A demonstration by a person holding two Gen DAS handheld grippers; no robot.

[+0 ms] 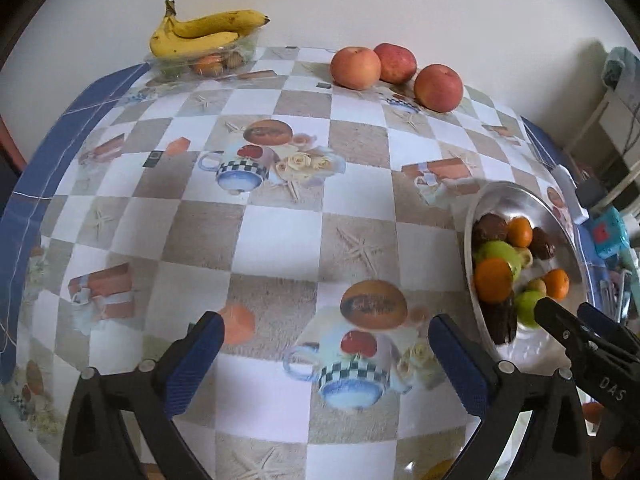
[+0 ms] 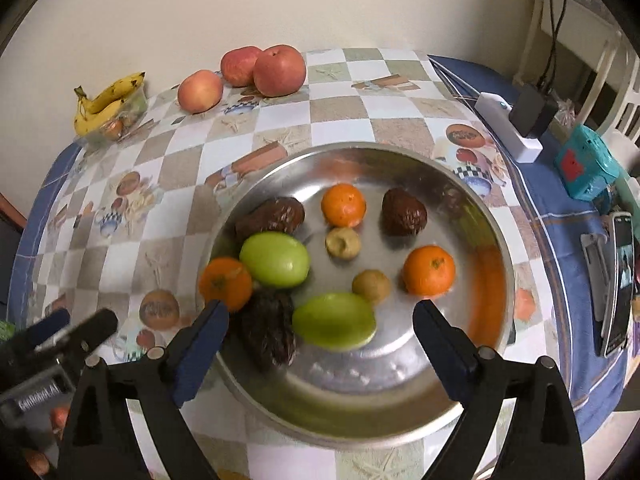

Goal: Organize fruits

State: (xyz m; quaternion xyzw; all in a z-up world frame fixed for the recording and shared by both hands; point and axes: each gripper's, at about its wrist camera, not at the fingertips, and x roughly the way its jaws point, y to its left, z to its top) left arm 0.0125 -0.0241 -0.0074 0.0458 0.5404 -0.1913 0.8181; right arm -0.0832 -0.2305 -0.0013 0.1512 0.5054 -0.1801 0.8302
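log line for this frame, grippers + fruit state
left gripper: open, over tablecloth | right gripper: open, over metal bowl | bowl: mixed small fruit | three apples, bananas: far edge

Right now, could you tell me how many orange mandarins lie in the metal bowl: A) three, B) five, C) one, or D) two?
A: the right wrist view shows three mandarins in the metal bowl, among green and brown fruits.

Fruit lies in the bowl (image 2: 400, 412) near the table's front; apples (image 2: 240, 72) and bananas (image 2: 104, 104) sit behind it.
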